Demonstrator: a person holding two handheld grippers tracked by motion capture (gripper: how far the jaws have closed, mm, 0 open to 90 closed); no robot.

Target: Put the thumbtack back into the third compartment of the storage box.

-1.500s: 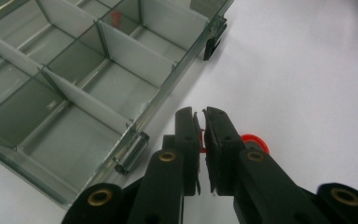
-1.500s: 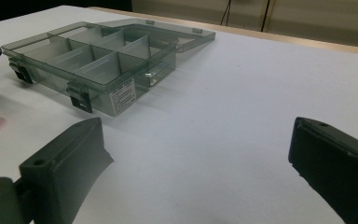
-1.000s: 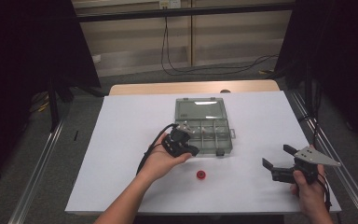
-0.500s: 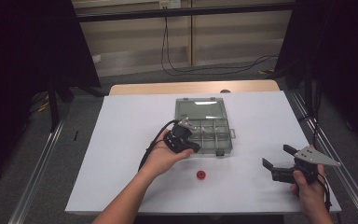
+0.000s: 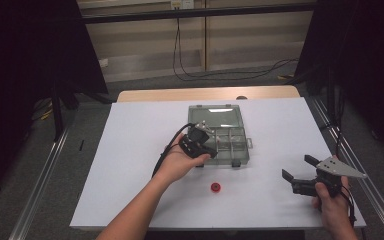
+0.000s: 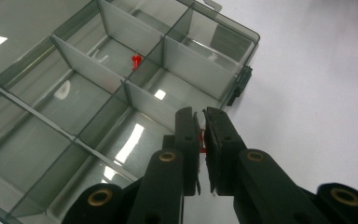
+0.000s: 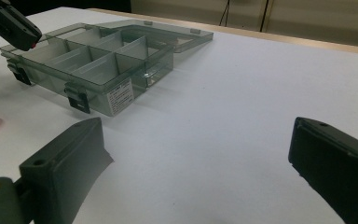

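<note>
Item: small red piece (image 6: 201,143), pinched between the nearly closed jaws of the left gripper (image 6: 200,122); only a sliver of it is showing between the pads, so its shape cannot be told. The gripper is hanging over the near corner compartment of the box, jaws pointing down into it.

Container: clear grey compartment box (image 5: 238,150), sitting on the white table (image 5: 130,150) near its middle, lid (image 5: 215,113) lying open flat behind it. Dividers are splitting it into several cells. A second small red piece (image 6: 135,61) is lying in an inner cell, well apart from the held one. Two dark latches (image 7: 78,100) are hanging down on the front wall, with a white label (image 7: 120,96) beside one.

Loose part: red round disc (image 5: 215,187), lying on the table in front of the box, near it but not touching.

Left hand (image 5: 180,162): wrapping the left gripper from below, cable trailing toward the forearm.

Right gripper (image 5: 296,174): resting low over the table at the right, well apart from the box, jaws standing wide with nothing between them, held by the right hand (image 5: 330,200).
</note>
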